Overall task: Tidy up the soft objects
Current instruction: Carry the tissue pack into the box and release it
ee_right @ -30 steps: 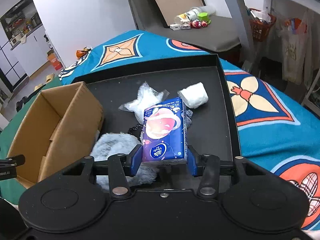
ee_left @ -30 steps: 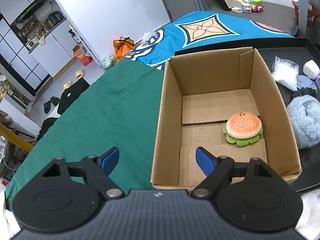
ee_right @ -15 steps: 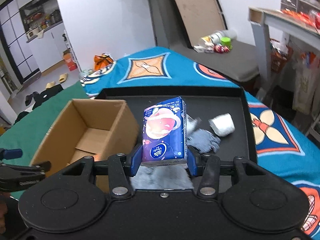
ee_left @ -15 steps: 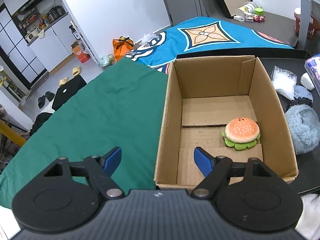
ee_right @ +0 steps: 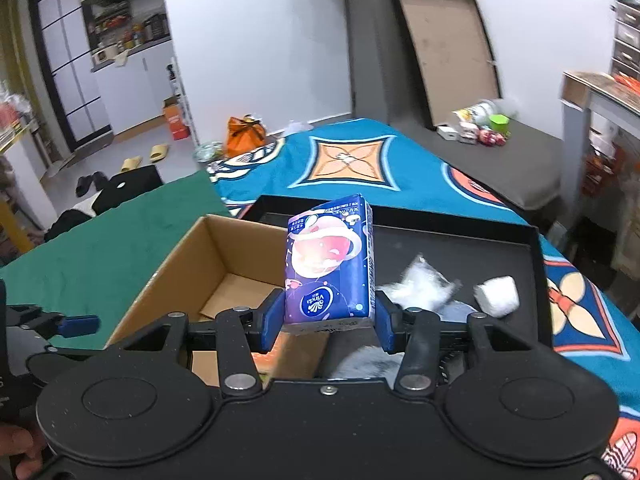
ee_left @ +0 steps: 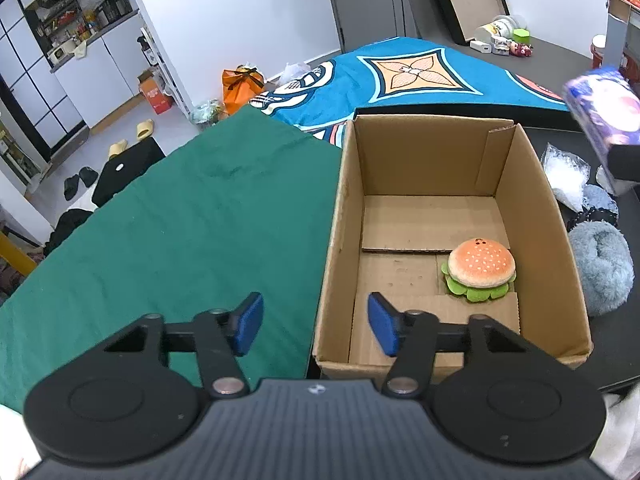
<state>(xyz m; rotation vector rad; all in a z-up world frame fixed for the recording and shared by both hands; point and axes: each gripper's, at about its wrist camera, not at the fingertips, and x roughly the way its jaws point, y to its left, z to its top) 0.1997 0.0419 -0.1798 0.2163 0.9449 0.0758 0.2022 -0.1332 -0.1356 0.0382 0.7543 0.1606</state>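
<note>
Both claws tilted down — right claw (ee_right: 326,326) clamping tissue pack (ee_right: 329,264).

Box (ee_left: 452,216) sits at centre, cloth (ee_left: 180,216) at its 9 o'clock, tray (ee_right: 500,248) at 3. Burger (ee_left: 480,270) lies in box, toward 4 o'clock corner. Fluffy ball (ee_left: 600,276), plastic bag (ee_left: 566,176) on tray beside box's right wall.

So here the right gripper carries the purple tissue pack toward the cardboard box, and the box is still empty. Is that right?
Not quite. The cardboard box is not empty: a burger plush already lies on its floor, as the left wrist view shows. The rest holds: the right gripper is clamped on the purple tissue pack, held above the box's edge.
</note>
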